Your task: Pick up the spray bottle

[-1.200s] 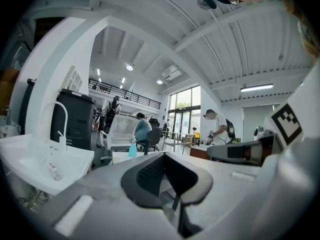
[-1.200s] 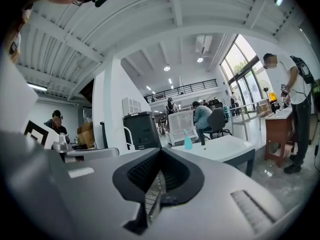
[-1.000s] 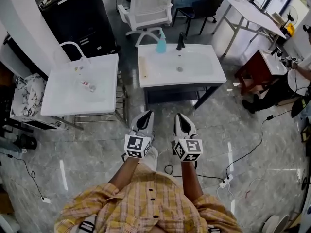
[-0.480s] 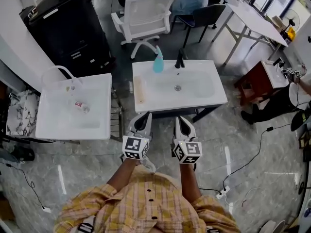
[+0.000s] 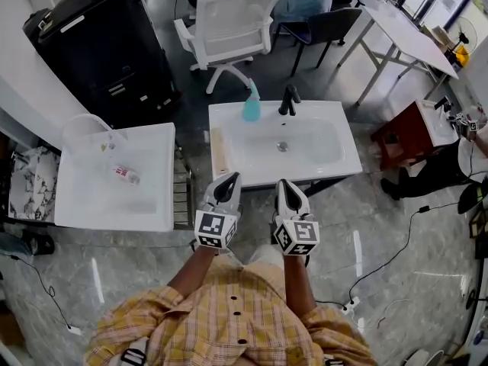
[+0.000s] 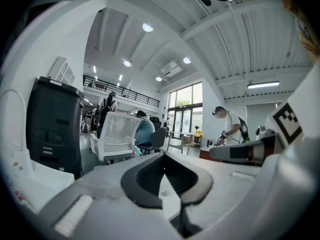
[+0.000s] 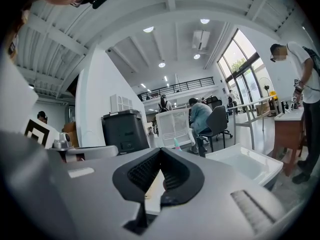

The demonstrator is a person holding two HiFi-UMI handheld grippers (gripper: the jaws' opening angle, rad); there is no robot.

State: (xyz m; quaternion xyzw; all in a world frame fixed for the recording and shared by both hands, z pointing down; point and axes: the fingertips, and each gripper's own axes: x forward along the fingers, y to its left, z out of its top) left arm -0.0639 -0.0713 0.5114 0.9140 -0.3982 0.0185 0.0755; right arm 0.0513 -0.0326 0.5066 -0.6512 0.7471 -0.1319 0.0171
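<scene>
- Jaws of the left tool (image 5: pixel 228 180) are clenched together on nothing, level, just short of the washbasin (image 5: pixel 347 149).
- Spray bottle (image 5: pixel 251 107): teal and upright on the washbasin's back rim, just beside the faucet (image 5: pixel 288 99) and well apart from both tools. We judge it light, thin plastic, possibly slick; how full it is we cannot tell. We would take it at the neck under the trigger head.
- Right tool (image 5: pixel 284 184): likewise clenched and empty.
</scene>
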